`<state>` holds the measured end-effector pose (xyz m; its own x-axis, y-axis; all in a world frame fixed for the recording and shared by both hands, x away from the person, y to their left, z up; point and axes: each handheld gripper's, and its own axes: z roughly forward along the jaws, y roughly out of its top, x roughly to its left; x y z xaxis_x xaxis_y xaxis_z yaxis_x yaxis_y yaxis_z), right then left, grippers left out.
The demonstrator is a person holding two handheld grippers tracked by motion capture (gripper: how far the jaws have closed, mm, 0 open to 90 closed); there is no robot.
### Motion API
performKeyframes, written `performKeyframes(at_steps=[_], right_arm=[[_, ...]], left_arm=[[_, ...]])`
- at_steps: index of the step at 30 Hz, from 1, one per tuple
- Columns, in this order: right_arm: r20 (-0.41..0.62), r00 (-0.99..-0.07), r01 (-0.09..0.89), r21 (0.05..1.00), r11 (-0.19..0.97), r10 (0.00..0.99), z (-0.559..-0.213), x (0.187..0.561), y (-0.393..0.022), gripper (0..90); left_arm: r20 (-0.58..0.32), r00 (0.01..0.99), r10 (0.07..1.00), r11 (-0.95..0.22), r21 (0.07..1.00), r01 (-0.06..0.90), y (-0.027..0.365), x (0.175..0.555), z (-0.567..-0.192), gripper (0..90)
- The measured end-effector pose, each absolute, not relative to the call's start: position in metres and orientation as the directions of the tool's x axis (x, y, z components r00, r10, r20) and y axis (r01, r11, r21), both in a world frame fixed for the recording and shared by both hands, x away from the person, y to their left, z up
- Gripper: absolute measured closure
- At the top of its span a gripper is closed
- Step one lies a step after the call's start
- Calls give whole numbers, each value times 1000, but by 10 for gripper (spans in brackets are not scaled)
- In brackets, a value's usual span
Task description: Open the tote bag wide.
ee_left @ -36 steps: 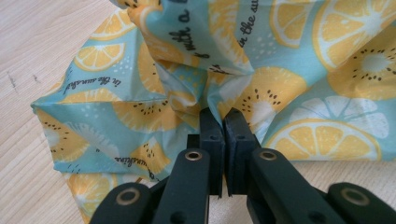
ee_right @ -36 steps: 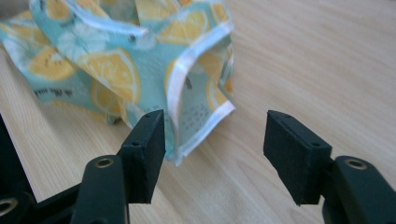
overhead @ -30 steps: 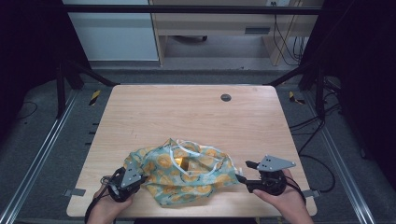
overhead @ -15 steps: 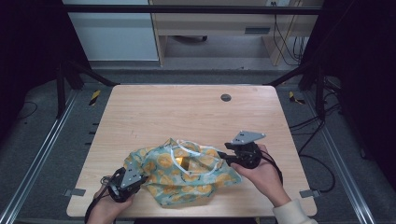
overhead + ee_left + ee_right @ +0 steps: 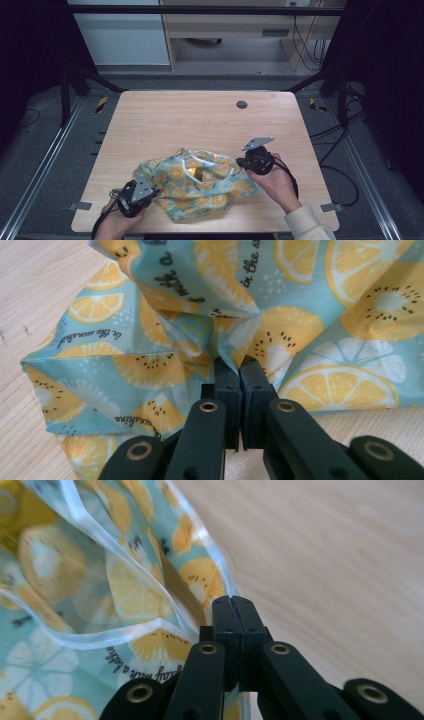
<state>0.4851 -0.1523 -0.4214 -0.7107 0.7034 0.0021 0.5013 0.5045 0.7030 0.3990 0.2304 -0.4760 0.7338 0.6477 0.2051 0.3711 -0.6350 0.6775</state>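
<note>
Pinching fabric bag (image 5: 150,340), left hand-held gripper (image 5: 235,367).

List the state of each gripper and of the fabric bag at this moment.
Left gripper: shut on the bag, pinching a fold at its near corner.
Right gripper: jaws together at the bag's white-trimmed edge; a grip on it can't be confirmed.
Bag: crumpled on the table, mouth gaping open.

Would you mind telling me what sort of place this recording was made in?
Probably a lab recording station: a light wooden table inside a black metal frame, loose cables by the back wall, and a grey tracking plate on the right gripper.
</note>
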Motion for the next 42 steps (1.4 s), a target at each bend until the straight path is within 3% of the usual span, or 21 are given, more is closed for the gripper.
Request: performKeyframes(at_steps=[7,23,31,42], right_arm=[[-44,-719,361,829,427,694,-388,467,-170,900],[-121,-777,144,922,360,618,-358,421,-175,900],[-135,-809,122,914,387,572,-363,397,-185,900],[-59,-838,214,879,426,543,-415,390,-199,900]], left_arm=[[199,741,641,-640,672,373,231,399,-476,898],[189,719,669,-610,691,387,232,399,-476,900],[194,708,679,-598,705,380,234,398,-474,900],[199,691,695,-609,674,418,234,402,-479,900]])
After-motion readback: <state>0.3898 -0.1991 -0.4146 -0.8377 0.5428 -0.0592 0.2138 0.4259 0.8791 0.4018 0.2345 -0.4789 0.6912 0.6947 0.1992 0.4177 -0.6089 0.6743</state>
